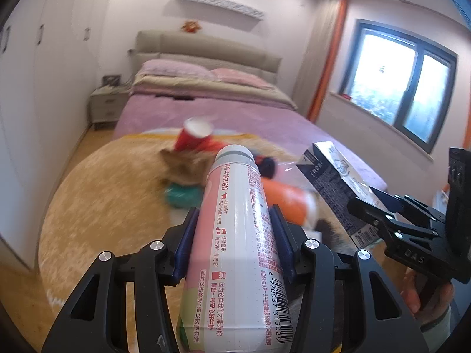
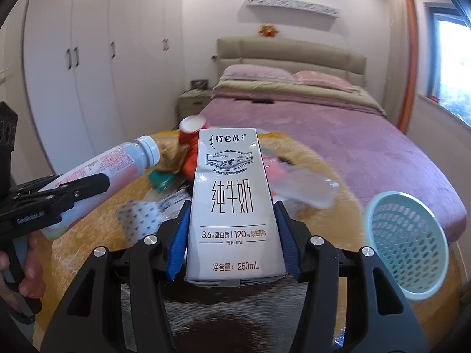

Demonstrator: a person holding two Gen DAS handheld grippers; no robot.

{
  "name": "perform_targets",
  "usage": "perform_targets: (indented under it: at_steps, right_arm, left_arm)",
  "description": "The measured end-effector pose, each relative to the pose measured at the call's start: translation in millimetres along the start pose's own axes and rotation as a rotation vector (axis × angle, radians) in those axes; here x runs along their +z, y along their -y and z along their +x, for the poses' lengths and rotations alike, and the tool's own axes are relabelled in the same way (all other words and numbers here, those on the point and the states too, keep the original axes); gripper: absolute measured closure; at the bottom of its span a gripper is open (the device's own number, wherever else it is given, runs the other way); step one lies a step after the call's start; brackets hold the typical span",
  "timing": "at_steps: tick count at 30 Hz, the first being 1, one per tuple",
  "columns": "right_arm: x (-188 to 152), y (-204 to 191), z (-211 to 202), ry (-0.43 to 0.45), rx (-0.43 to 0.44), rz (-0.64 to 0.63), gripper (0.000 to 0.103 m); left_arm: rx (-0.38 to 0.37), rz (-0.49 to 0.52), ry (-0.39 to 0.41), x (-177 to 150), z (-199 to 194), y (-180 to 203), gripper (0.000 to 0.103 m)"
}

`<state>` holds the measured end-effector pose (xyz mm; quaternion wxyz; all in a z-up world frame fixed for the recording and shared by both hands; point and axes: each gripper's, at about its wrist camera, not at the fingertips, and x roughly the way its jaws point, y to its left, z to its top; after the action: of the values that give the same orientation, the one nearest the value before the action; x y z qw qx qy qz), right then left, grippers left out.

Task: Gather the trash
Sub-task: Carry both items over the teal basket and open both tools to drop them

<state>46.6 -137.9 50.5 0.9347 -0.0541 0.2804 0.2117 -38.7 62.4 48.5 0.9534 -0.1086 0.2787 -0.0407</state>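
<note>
Two items of trash in hand, one per gripper, both raised above a round rug (image 2: 338, 176) strewn with more litter.

Item 1: milk bottle (image 1: 235, 235). Tall plastic cylinder, white and pink label with red print and a barcode near the base, pale grey cap. Left gripper (image 1: 234, 235) is clamped on its lower body, blue pads pressed flat against both sides. Judged light and probably empty; the wall looks thin enough to dent, and the glossy label may slip, so the mid-body hold between the pads seems the right place.

Item 2: milk carton (image 2: 235, 206). White rectangular box, black lettering, a small pasture emblem near the top, marked 250mL. Right gripper (image 2: 232, 235) is clamped across its narrow sides near the base. Judged light, stiff at the edges, soft on the broad faces; hold by the sides, as here, to avoid crushing.

Remaining on the rug: red cup (image 2: 191, 129), orange wrapper, green piece, clear plastic bottle (image 2: 306, 191), all blurred.

Likely destination: pale green mesh basket (image 2: 406, 244), lower right of the carton, beside the bed (image 2: 353, 135).
</note>
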Motion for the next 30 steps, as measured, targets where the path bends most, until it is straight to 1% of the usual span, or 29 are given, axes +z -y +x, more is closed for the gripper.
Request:
perform_targets:
  at_steps: [4, 8, 9, 10, 12, 17, 20, 23, 26, 28, 30]
  right_arm:
    - [2, 31, -18, 0.038, -0.082, 0.056, 0.052]
    - [-5, 73, -29, 0.045, -0.186, 0.128, 0.052]
    - [-8, 89, -31, 0.041, -0.218, 0.157, 0.052]
    - [-10, 102, -31, 0.036, -0.235, 0.182, 0.052]
    - [-17, 130, -31, 0.022, -0.266, 0.249, 0.052]
    - [-42, 198, -19, -0.053, -0.335, 0.426, 0.052]
    - [-54, 221, -8, -0.098, -0.368, 0.478, 0.052]
    - [-64, 237, 6, -0.148, -0.384, 0.514, 0.052]
    - [-72, 244, 14, -0.176, -0.398, 0.518, 0.052]
    - [-75, 250, 20, -0.197, -0.420, 0.510, 0.052]
    - [-75, 254, 30, -0.218, -0.455, 0.492, 0.052]
  left_arm:
    - [-0.048, 0.051, 0.004, 14, 13, 31, 0.056]
    - [-0.109, 0.120, -0.009, 23, 38, 76, 0.056]
    - [-0.124, 0.135, -0.012, 25, 44, 86, 0.056]
    - [-0.149, 0.154, -0.023, 28, 53, 102, 0.056]
    - [-0.187, 0.176, -0.041, 31, 67, 122, 0.056]
    - [-0.278, 0.233, -0.109, 36, 116, 179, 0.056]
    - [-0.322, 0.242, -0.164, 38, 148, 206, 0.056]
    - [-0.348, 0.232, -0.232, 34, 183, 225, 0.056]
    - [-0.349, 0.237, -0.282, 26, 217, 237, 0.056]
    - [-0.347, 0.236, -0.310, 19, 232, 242, 0.056]
    - [-0.361, 0.228, -0.346, 13, 252, 248, 0.056]
